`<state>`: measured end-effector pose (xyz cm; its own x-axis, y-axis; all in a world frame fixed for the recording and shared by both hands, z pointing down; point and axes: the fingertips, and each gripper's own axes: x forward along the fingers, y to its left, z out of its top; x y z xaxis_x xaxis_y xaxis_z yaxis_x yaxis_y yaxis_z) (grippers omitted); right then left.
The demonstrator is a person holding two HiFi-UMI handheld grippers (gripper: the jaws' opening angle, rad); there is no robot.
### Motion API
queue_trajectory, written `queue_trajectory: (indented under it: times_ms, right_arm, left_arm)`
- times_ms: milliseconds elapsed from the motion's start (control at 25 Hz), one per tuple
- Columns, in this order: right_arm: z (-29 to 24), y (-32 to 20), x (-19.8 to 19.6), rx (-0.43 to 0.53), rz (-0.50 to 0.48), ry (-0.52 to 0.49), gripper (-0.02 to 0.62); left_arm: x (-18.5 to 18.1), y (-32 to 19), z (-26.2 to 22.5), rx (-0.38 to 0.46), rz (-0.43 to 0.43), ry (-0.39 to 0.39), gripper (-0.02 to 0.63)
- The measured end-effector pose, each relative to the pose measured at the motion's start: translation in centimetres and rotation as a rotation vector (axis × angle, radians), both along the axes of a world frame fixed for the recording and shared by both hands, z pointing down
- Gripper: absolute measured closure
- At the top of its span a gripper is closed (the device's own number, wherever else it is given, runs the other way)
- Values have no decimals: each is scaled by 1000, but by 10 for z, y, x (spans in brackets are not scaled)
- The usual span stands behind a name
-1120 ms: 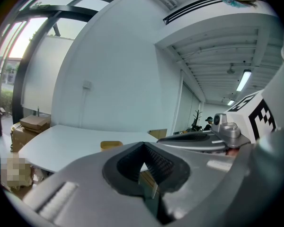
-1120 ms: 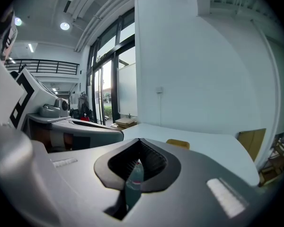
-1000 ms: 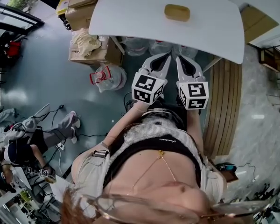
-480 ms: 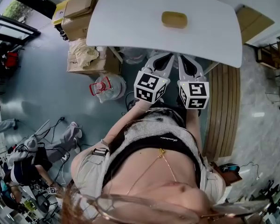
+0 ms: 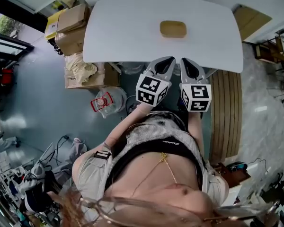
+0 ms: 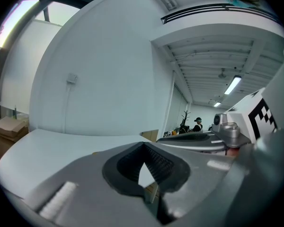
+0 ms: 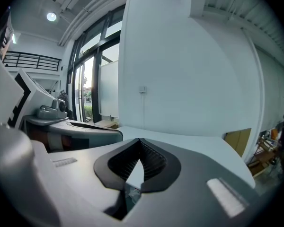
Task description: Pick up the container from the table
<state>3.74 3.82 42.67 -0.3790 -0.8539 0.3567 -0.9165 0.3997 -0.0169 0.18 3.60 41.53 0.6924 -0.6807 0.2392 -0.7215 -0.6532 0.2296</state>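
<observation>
Left tongs (image 5: 169, 59) and right tongs (image 5: 185, 60), both pinched closed and empty, have crept up to the table (image 5: 123, 27); container (image 5: 173, 29) straight ahead, untouched, so grabbing comes next.

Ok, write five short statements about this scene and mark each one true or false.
1. The container lies on the white table, with no gripper touching it. True.
2. The left gripper holds the container. False: its jaws are shut on nothing, near the table's near edge.
3. The right gripper has its jaws shut. True.
4. The container is bright red. False: it is tan.
5. Cardboard boxes sit on the floor beside the table. True.
</observation>
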Motion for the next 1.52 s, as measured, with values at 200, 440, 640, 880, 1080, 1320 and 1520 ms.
queue_trajectory:
  times_ms: [200, 440, 640, 880, 1080, 1320, 1520]
  right_arm:
    - [4, -24, -12, -8, 7, 11, 572]
    - [4, -46, -27, -8, 6, 19, 571]
    - [10, -56, -39, -7, 17, 19, 572]
    - [20, -58, -40, -26, 60, -3, 572]
    - [21, -66, -43, -38, 47, 0, 572]
    - [23, -82, -48, -47, 13, 10, 572]
    - [24, -103, -40, -48, 1, 12, 571]
  left_arm:
    - [-14, -25, 3, -7, -3, 14, 606]
    - [-25, -46, 1, -5, 16, 23, 606]
    - [-37, -57, 7, -3, 30, 14, 606]
    - [-44, -63, 16, -27, 55, 11, 606]
    - [-47, -66, 18, -34, 55, 14, 606]
    - [-51, -79, 21, -47, 29, 17, 606]
    - [-46, -100, 22, -49, 14, 22, 606]
